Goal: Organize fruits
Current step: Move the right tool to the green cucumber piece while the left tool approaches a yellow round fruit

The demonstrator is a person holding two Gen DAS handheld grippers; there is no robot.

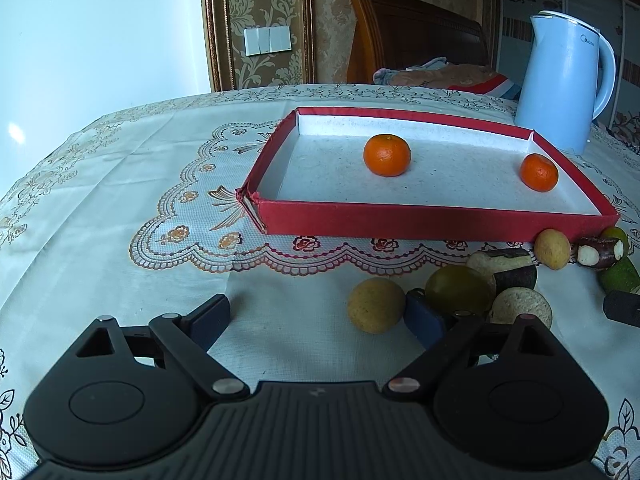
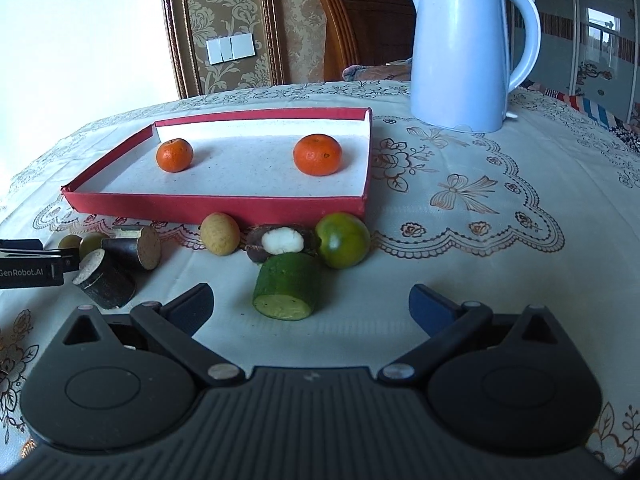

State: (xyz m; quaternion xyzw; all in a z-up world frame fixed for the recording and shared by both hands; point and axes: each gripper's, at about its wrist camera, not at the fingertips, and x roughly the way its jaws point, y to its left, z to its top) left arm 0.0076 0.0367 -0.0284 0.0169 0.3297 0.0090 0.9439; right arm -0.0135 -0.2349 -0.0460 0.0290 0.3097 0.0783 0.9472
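Left wrist view: the left gripper is spread wide and empty, a tan longan just beside its right finger. Two tangerines sit apart in the red tray.

Right wrist view: the right gripper is spread and empty; a cucumber chunk lies between its fingers, cut end facing the camera. A kettle stands behind.

A table under a cream lace-patterned cloth carries a shallow red tray. Behind the tray's right corner stands a pale blue kettle. Along the tray's front wall lie loose fruits and cut pieces.
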